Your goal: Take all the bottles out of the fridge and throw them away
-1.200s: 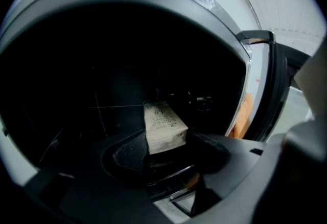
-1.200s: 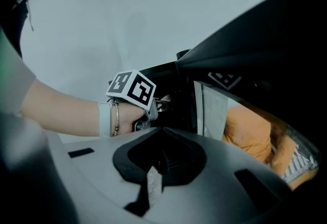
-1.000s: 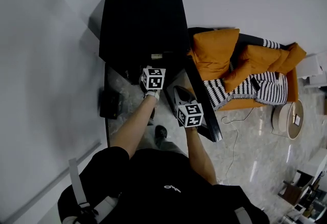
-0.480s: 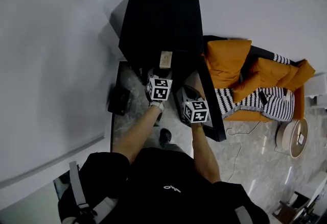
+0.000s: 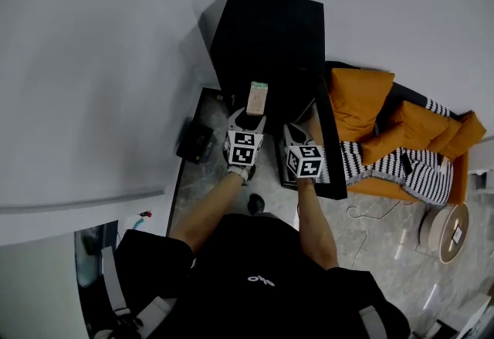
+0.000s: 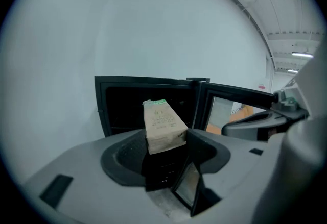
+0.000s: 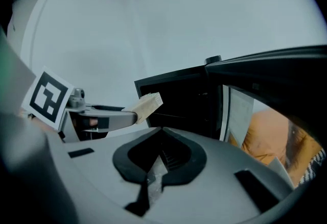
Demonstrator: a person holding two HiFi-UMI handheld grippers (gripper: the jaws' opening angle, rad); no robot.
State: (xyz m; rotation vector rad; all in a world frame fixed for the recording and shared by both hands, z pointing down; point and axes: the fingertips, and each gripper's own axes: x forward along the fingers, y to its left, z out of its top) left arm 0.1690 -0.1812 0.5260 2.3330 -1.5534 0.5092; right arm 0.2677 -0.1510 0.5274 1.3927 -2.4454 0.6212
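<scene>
One carton, clamped seemingly only at its base by left gripper, may tip out; right gripper closed, empty.

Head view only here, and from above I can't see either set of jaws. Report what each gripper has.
Observer: The left gripper is clamped on a beige carton with a green top edge.
Operator: Now the right one.
Observer: The right gripper has its jaws together, with nothing between them.
Operator: Look inside the fridge.
Observer: The fridge stands open, but its inside is dark in both gripper views, and no bottles can be made out.
</scene>
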